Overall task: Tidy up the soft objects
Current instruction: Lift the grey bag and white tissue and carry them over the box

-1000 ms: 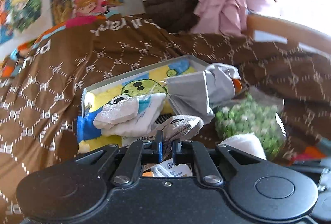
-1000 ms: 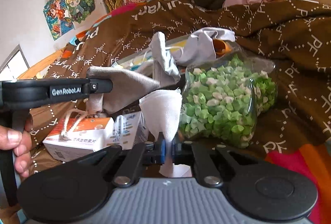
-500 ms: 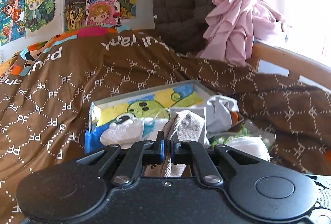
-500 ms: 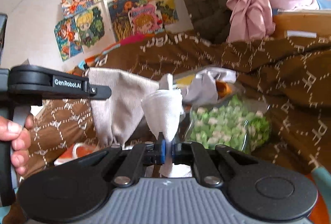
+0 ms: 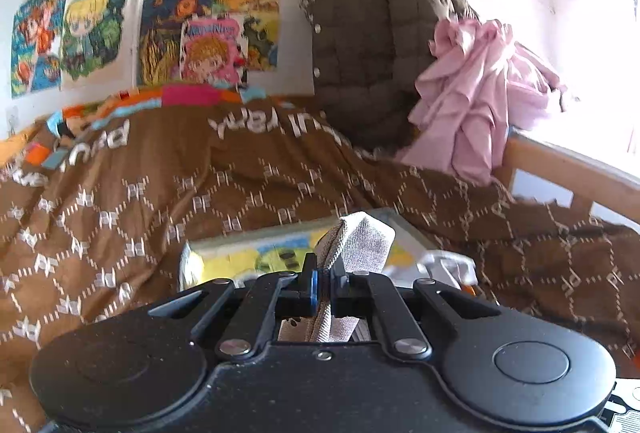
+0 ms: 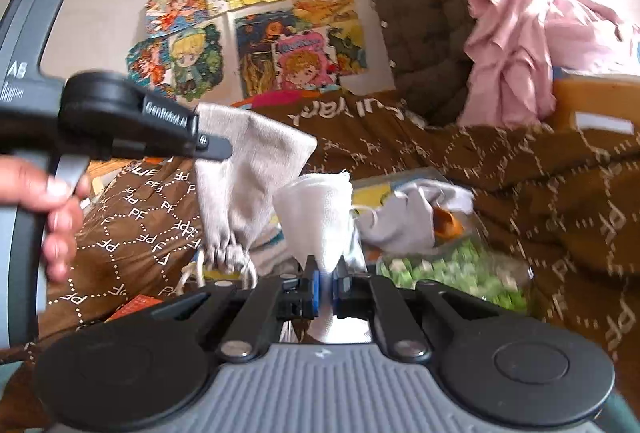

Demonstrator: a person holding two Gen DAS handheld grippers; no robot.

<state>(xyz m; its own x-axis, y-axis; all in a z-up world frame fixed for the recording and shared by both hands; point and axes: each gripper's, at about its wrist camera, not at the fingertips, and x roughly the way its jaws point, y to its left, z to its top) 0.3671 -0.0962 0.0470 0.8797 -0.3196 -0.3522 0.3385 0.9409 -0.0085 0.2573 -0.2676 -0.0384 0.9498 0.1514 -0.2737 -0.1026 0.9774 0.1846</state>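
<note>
My left gripper (image 5: pixel 324 287) is shut on a grey woven drawstring pouch (image 5: pixel 360 247). In the right wrist view that grey pouch (image 6: pixel 252 173) hangs from the left gripper (image 6: pixel 216 149), held up above the bed by a hand (image 6: pixel 52 209). My right gripper (image 6: pixel 326 287) is shut on a white cloth (image 6: pixel 318 217) that stands up between its fingers. Below and beyond lie a colourful cartoon box (image 5: pixel 248 257), a grey garment (image 6: pixel 416 217) and a clear bag of green pieces (image 6: pixel 460 273).
A brown patterned blanket (image 5: pixel 160 201) covers the bed. A brown quilted jacket (image 5: pixel 372 45) and pink clothing (image 5: pixel 480 101) hang at the back right beside a wooden bed rail (image 5: pixel 568 169). Cartoon posters (image 5: pixel 168 9) cover the wall. An orange box corner (image 6: pixel 134 305) shows lower left.
Both grippers have risen and tilted up, lifting the grey pouch and the white cloth off the pile. The box and the green bag now sit lower in view.
</note>
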